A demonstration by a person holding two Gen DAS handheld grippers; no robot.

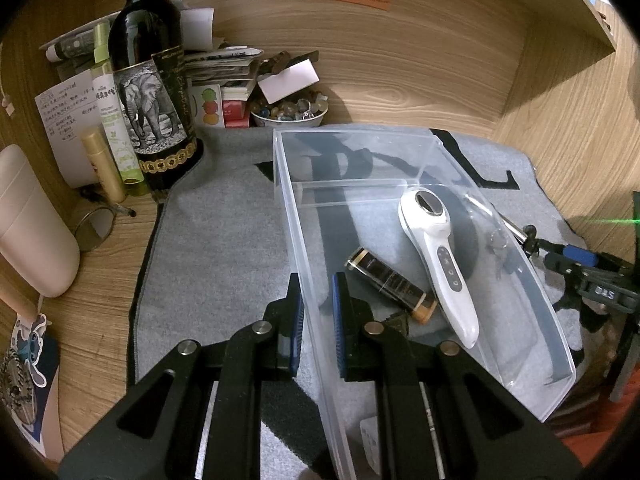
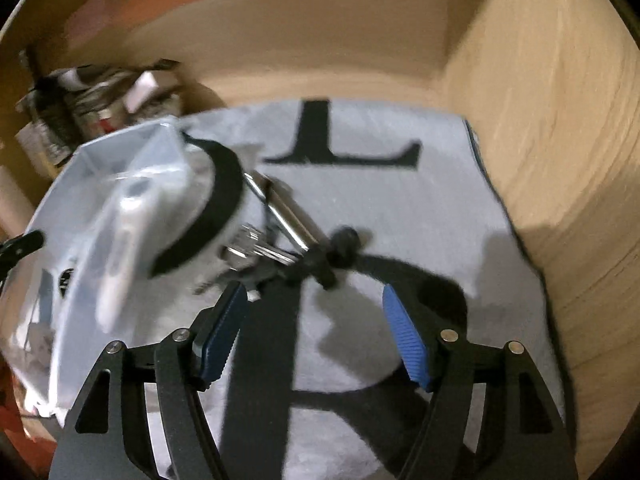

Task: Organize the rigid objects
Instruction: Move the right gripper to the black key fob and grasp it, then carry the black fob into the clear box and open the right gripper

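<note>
A clear plastic bin (image 1: 288,208) sits on a grey mat with black letters. Inside it lie a white handheld device (image 1: 444,256) and a black-and-gold tube (image 1: 390,284). My left gripper (image 1: 316,312) is shut on the bin's left wall, one pad on each side. In the blurred right wrist view the bin (image 2: 80,280) is at the left. A metal tool with keys (image 2: 280,224) lies on the mat just outside the bin. My right gripper (image 2: 316,320) is open and empty, just short of that tool. It also shows in the left wrist view (image 1: 532,240).
A wine bottle (image 1: 156,92), spray bottles (image 1: 114,116), a gold tube (image 1: 104,164), a bowl of beads (image 1: 288,112), stacked papers and a beige container (image 1: 28,224) crowd the back left. Wooden walls close the back and right (image 2: 540,140).
</note>
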